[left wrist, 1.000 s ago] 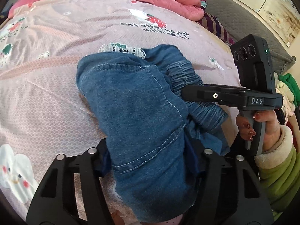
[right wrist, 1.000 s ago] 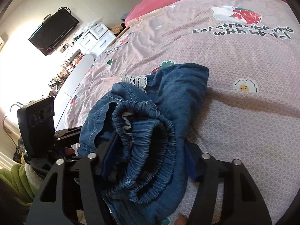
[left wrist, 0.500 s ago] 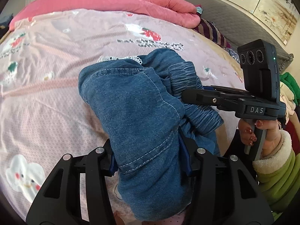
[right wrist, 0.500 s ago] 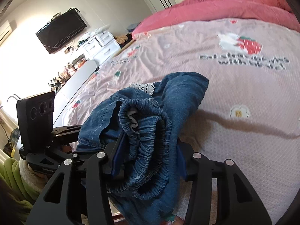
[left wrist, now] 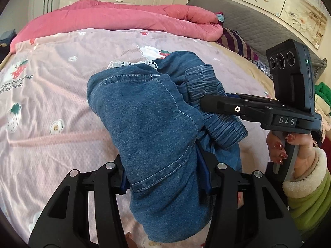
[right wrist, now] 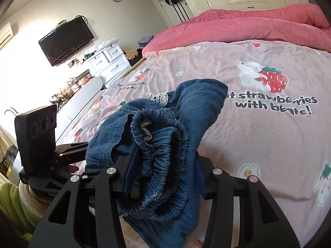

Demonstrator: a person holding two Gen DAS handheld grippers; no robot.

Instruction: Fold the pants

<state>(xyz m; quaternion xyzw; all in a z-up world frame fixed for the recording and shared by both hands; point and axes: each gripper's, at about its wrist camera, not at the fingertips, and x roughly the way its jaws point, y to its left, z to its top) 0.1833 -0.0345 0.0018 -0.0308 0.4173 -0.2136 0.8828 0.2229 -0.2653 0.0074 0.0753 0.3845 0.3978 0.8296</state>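
Observation:
Blue denim pants (left wrist: 149, 122) with an elastic waistband (right wrist: 165, 157) and white lace trim (right wrist: 159, 97) are bunched into a thick folded bundle, held above the pink bed sheet (left wrist: 51, 95). My left gripper (left wrist: 165, 173) is shut on the denim leg side of the bundle. My right gripper (right wrist: 163, 175) is shut on the gathered waistband end. In the left wrist view the right gripper (left wrist: 209, 103) reaches in from the right, held by a hand in a green sleeve. In the right wrist view the left gripper (right wrist: 82, 146) comes in from the left.
A rolled pink quilt (left wrist: 124, 18) lies along the far side of the bed. A grey headboard (left wrist: 248, 22) and a striped cushion (left wrist: 235, 41) stand at the right. A wall TV (right wrist: 66, 39) and white drawers (right wrist: 107, 62) stand beyond the bed's left edge.
Both grippers have closed in on the pants and lifted the bundle up off the sheet; the views now tilt up and show more of the room.

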